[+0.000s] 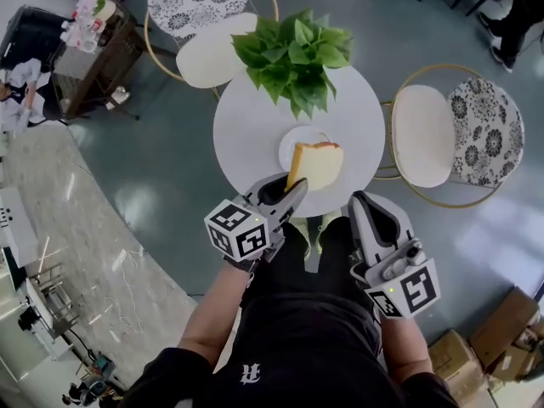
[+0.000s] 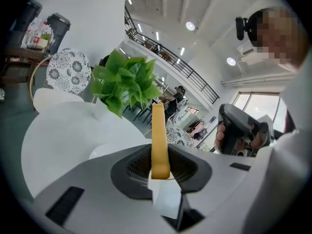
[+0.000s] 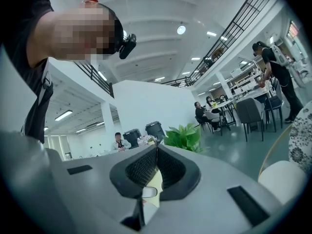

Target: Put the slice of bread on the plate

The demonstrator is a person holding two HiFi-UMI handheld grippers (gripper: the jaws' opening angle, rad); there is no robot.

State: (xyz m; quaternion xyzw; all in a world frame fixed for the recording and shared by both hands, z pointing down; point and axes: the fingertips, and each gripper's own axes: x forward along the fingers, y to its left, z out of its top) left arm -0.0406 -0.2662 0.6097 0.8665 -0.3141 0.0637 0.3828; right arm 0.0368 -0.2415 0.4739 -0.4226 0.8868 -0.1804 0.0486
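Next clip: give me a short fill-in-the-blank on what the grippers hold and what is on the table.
1. The left gripper is shut on the ____, which stands on edge between its jaws.
2. The plate lies on a round white ____.
3. Beyond the plate stands a leafy green ____.
4. The right gripper has its jaws together and holds ____.

Missing words: slice of bread; table; plant; nothing.

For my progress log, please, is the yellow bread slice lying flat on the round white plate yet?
No, the left gripper holds the bread slice upright.
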